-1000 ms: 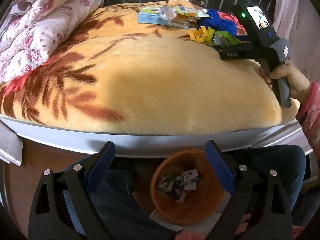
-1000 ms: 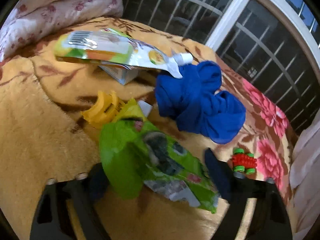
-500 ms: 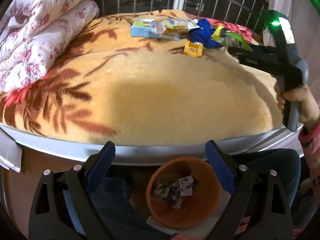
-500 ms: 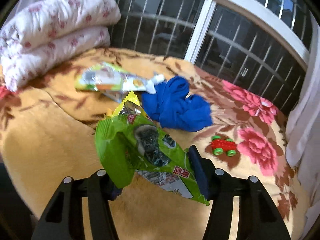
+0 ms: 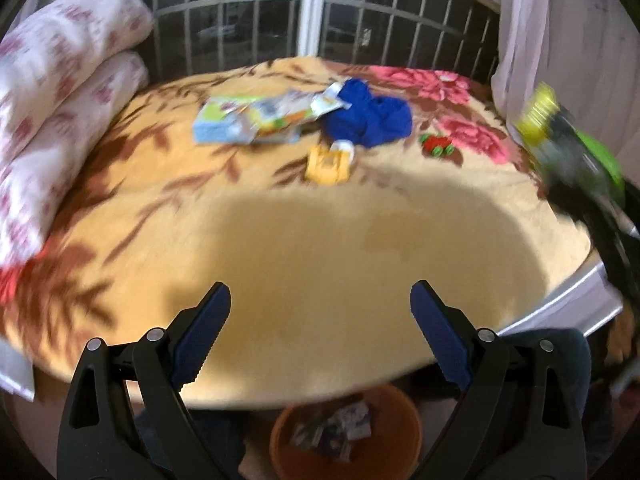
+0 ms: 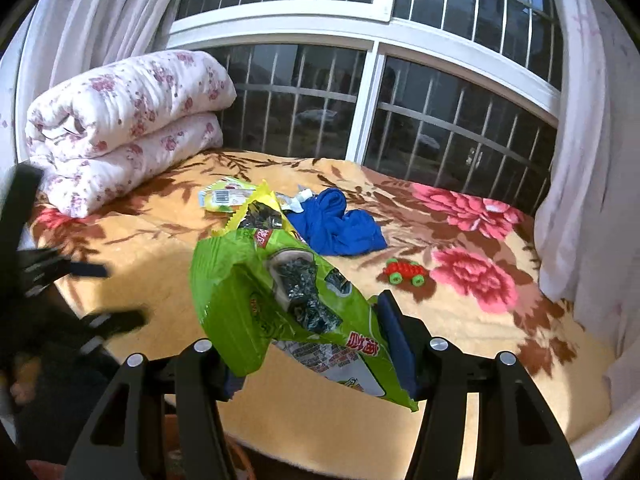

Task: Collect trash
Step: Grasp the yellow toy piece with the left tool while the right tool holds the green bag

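Observation:
My right gripper (image 6: 312, 344) is shut on a green snack bag (image 6: 280, 284) and holds it up above the yellow blanket (image 6: 168, 256). In the left wrist view that green snack bag (image 5: 576, 152) is a blur at the right edge. My left gripper (image 5: 320, 312) stands open with nothing between its fingers, over the near part of the bed. Below it an orange bin (image 5: 404, 432) holds several wrappers. More trash, a flat pouch on a blue box (image 5: 248, 120), lies far back on the blanket (image 5: 320, 240).
A blue cloth (image 5: 372, 116), a yellow toy (image 5: 328, 164) and a small red toy car (image 5: 436, 146) lie on the bed. Folded floral quilts (image 5: 60, 100) fill the left side. A barred window (image 6: 400, 100) and curtains stand behind. The left gripper (image 6: 52, 280) blurs at the left.
My right gripper closed on the green bag and lifted it off the blanket, pulling back to the right. My left gripper rose and tilted up, so more of the bed shows.

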`<state>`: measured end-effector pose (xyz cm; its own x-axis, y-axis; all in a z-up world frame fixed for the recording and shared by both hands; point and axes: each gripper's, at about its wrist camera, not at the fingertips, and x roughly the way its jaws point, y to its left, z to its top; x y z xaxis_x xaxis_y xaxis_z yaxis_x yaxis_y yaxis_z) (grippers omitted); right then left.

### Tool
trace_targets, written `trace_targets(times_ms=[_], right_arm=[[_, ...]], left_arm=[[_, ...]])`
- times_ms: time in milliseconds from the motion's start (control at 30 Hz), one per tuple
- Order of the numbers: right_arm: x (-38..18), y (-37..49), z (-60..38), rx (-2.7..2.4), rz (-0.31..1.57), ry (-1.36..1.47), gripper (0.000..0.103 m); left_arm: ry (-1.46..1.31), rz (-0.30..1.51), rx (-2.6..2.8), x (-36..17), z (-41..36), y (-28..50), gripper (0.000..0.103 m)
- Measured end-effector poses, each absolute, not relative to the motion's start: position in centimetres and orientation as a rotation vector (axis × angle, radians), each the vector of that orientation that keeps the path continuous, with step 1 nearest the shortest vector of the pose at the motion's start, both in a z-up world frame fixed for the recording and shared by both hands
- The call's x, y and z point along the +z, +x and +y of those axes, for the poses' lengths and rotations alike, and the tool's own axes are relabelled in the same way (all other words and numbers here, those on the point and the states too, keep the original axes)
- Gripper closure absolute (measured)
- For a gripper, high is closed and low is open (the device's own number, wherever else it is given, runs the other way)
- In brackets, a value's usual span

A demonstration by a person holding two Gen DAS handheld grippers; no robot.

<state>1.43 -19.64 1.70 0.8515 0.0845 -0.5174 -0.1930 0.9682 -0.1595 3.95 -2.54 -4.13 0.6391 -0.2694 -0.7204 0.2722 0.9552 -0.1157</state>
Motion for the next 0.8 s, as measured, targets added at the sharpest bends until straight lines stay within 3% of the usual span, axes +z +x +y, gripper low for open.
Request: trace_targets(times_ms=[400, 633, 700, 800], right_arm=[[1.6, -2.3, -21.8, 0.141, 0.525, -0.141, 0.046], [0.9, -1.6, -22.8, 0.144, 0.551, -0.112, 0.046], [0.6, -1.3, -23.1, 0.145, 0.559, -0.103, 0.046], [0.3, -0.9, -23.2, 0.149, 0.568, -0.092, 0.046]], left_arm=[[0.083, 0.933, -0.279, -6.9, -7.1, 17.6, 0.014], [0.154, 0.972, -0.226, -8.7, -8.6, 21.3, 0.016], [0.151, 0.989, -0.224, -9.0, -8.7, 21.8, 0.043], [0.132, 0.999, -0.221, -9.2, -8.5, 22.0, 0.057]])
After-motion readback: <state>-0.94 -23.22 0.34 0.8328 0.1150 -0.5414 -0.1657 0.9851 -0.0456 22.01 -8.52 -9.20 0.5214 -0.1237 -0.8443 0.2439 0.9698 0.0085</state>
